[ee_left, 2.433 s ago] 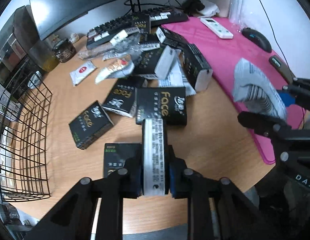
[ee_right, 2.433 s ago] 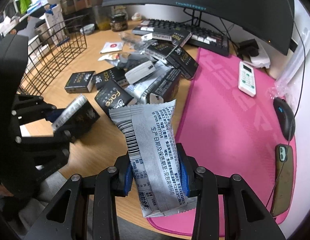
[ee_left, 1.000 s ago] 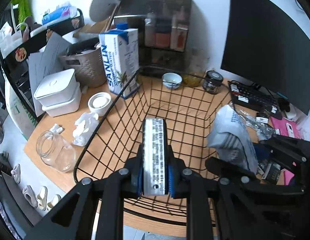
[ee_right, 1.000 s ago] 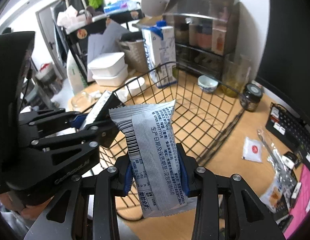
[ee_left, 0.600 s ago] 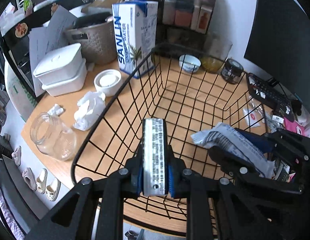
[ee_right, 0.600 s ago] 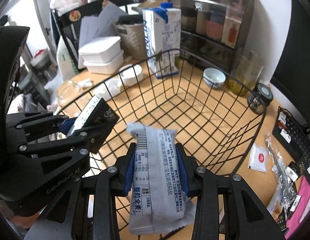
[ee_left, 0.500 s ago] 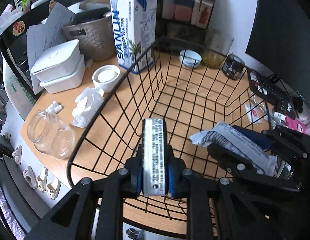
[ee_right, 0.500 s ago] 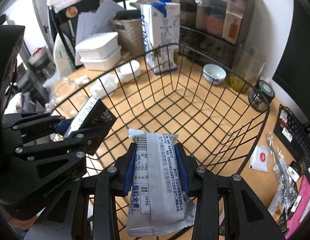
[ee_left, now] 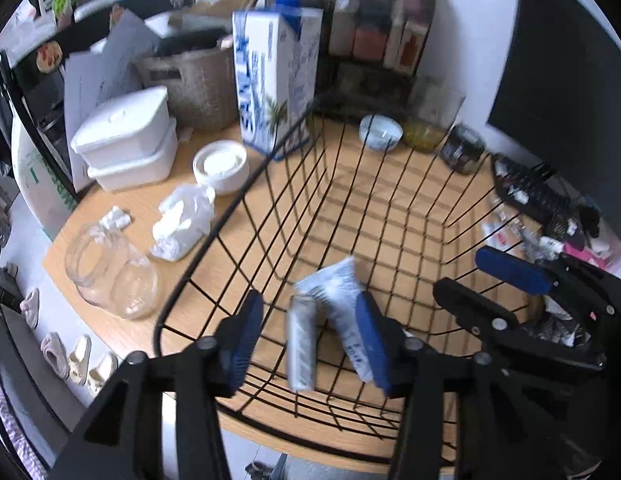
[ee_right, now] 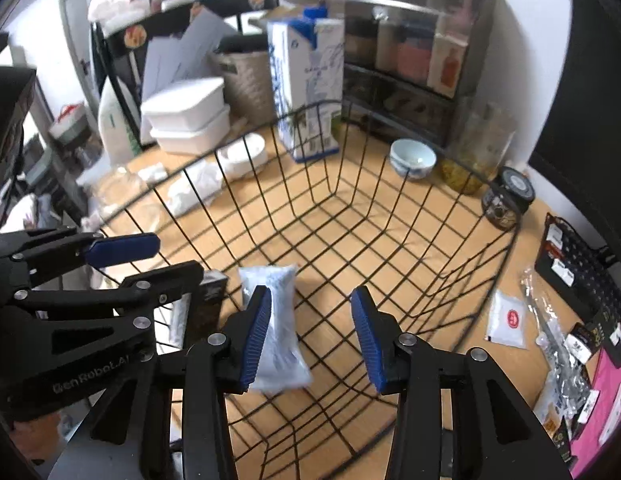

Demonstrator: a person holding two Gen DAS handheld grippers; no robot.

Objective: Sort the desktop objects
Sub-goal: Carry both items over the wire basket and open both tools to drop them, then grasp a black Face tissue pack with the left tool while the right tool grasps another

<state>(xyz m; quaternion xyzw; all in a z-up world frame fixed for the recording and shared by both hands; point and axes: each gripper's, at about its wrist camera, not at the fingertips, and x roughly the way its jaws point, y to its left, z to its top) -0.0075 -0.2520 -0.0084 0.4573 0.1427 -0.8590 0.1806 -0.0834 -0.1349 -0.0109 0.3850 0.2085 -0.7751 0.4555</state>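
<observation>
My left gripper (ee_left: 308, 344) hangs over the near end of the black wire basket (ee_left: 370, 220), jaws opening. A black-and-silver box (ee_left: 300, 348) shows blurred between its pads, free of both. Beside the box lies the silver snack packet (ee_left: 334, 300), down on the basket floor. In the right wrist view my right gripper (ee_right: 310, 336) is over the same basket (ee_right: 370, 248), jaws opening and empty. The packet (ee_right: 278, 328) lies below its left pad. The box (ee_right: 198, 308) sits partly hidden under the left gripper's fingers (ee_right: 118, 248).
A blue-and-white carton (ee_left: 274, 80) stands behind the basket's far left corner. White tubs (ee_left: 126, 136), a crumpled tissue (ee_left: 182, 220) and a glass jar (ee_left: 110, 276) lie left of it. A bowl (ee_left: 380, 132), a dark jar (ee_left: 462, 152), a keyboard (ee_left: 530, 192) and loose sachets (ee_right: 506, 320) are to the right.
Both grippers were shut on their loads half a second ago and now stand apart. The box has left the left pads and the packet has dropped to the basket floor.
</observation>
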